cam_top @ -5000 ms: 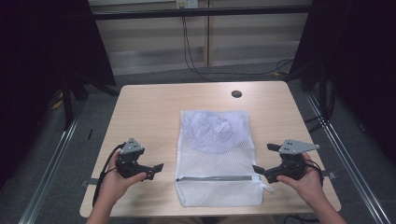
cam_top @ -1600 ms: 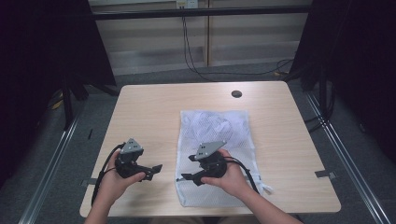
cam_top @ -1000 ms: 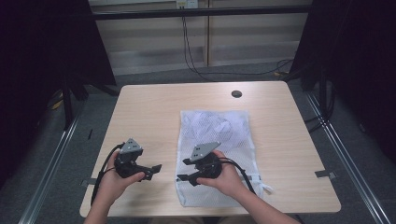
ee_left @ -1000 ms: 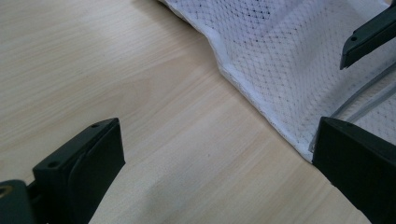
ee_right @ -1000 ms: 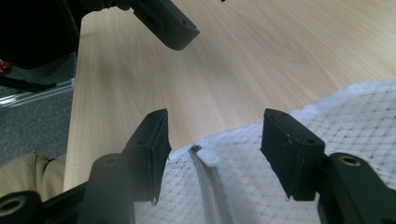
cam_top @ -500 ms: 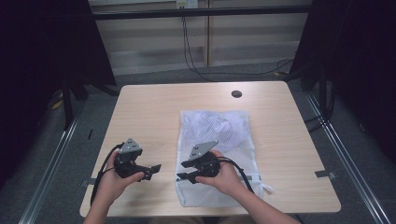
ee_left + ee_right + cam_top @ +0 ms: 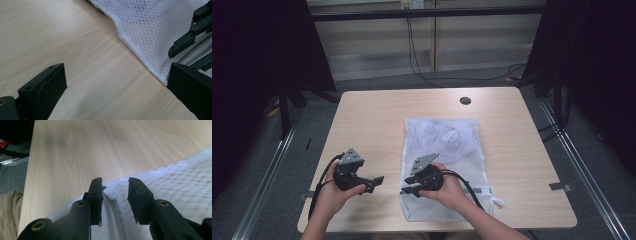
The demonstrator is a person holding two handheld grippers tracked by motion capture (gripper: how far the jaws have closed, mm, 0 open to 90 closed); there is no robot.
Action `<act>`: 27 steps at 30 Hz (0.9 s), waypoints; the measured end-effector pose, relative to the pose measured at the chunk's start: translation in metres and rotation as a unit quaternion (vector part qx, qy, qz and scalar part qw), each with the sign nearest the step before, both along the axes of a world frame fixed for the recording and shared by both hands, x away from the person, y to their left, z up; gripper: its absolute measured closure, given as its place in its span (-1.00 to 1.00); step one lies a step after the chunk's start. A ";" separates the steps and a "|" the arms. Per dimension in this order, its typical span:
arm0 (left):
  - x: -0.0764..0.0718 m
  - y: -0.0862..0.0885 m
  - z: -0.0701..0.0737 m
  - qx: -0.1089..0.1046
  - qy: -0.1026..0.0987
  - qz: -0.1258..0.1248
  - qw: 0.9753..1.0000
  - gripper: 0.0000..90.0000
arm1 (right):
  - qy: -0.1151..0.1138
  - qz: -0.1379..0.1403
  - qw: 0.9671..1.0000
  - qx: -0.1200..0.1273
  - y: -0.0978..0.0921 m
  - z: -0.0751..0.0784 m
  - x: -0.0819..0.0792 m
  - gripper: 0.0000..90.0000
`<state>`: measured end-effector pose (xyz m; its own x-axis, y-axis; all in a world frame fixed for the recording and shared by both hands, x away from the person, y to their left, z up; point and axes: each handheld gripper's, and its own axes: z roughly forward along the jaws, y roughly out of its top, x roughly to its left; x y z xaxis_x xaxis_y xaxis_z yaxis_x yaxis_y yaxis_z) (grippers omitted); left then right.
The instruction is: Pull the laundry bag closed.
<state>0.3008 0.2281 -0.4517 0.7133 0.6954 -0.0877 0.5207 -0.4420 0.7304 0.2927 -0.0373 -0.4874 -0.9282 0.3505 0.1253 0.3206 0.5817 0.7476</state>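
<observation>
Clearly the mesh bag (image 7: 443,165) is limp; right gripper (image 7: 114,192) jaws apart bracket its zipper pull (image 7: 110,193) at twelve o'clock, left gripper (image 7: 112,82) gapes.

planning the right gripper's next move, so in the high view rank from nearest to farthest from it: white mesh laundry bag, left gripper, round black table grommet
1. White mesh laundry bag: directly under the right gripper, at the bag's near left corner.
2. Left gripper: to its left, over bare table.
3. Round black table grommet: far edge, right of centre.

Overhead view; two close gripper-mounted views
</observation>
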 end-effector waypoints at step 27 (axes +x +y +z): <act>0.001 0.000 -0.002 0.002 0.007 -0.001 1.000 -0.95 | -0.008 0.034 0.999 -0.027 0.014 -0.004 0.001 0.79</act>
